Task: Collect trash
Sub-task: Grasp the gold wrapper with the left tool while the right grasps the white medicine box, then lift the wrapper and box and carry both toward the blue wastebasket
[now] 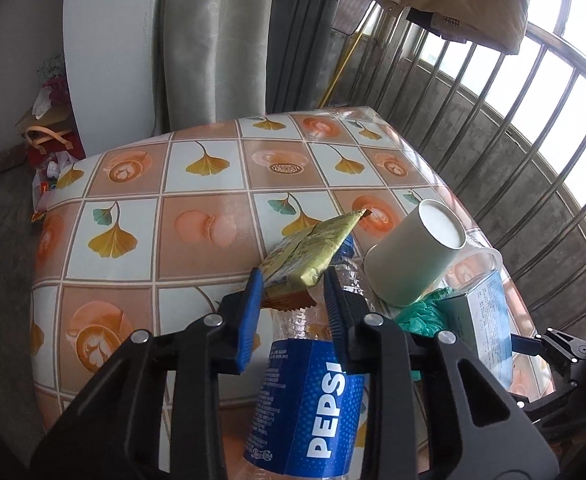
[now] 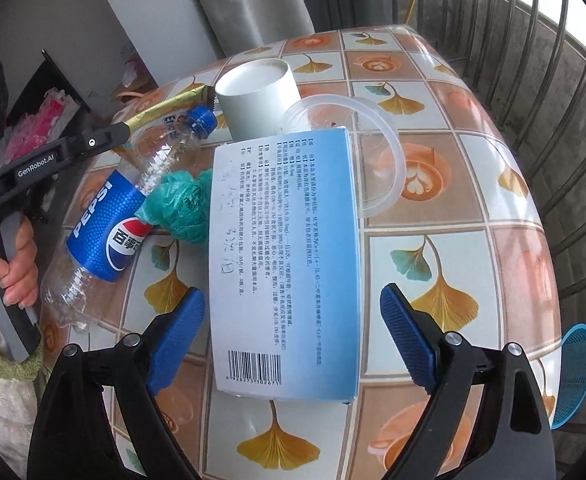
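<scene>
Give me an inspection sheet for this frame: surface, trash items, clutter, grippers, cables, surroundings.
Surface: table under a glossy ginkgo-and-coffee print cover.
Job's things: empty Pepsi bottle lying down; gold snack wrapper; paper cup on its side; clear plastic lid; crumpled green bag; blue-white carton flat, barcode up.
Clutter: nothing seen beyond the trash.
Grippers: left gripper closing on the wrapper above the bottle, contact unclear; right gripper open, straddling the carton's near end.
Cables: nothing seen.
Surroundings: window bars, curtain, bags on the floor.
</scene>
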`<state>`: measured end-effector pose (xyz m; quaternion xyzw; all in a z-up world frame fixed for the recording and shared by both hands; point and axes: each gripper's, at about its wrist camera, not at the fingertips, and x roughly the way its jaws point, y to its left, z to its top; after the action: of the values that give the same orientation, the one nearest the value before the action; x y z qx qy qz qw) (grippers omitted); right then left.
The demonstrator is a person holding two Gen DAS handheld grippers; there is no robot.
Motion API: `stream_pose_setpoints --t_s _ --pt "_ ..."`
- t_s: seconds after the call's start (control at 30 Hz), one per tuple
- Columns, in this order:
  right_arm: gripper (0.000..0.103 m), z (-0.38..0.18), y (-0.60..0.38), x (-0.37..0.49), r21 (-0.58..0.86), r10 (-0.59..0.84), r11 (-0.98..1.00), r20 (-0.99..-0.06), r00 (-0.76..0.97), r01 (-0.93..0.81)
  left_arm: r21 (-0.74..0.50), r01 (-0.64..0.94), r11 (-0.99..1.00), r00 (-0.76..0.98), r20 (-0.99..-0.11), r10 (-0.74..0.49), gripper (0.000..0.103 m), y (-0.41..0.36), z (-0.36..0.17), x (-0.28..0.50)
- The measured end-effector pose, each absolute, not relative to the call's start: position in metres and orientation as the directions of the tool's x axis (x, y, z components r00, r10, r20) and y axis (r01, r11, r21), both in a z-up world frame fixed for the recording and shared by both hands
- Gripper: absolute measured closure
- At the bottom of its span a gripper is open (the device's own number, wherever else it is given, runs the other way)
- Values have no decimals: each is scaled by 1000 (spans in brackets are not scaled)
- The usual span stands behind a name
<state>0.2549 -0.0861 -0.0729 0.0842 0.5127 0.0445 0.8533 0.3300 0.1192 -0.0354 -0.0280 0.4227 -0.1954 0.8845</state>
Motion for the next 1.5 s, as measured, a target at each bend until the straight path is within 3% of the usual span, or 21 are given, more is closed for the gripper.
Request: stream_pose_setpoints --t_s 0.47,0.57,0.7,1.5 --pt "16 -81 -84 262 162 133 987 -872 472 21 -192 341 920 585 -723 -367 94 114 -35 339" --pt "21 -81 -83 262 154 130 988 -871 474 13 -194 341 920 592 -716 -370 96 115 -33 338" --pt "29 -80 -83 260 160 137 987 -872 469 10 -202 336 920 598 -709 -374 97 117 -32 336" --pt "33 -55 -82 230 185 172 982 -841 514 -27 -217 294 931 669 -649 -363 98 133 4 301"
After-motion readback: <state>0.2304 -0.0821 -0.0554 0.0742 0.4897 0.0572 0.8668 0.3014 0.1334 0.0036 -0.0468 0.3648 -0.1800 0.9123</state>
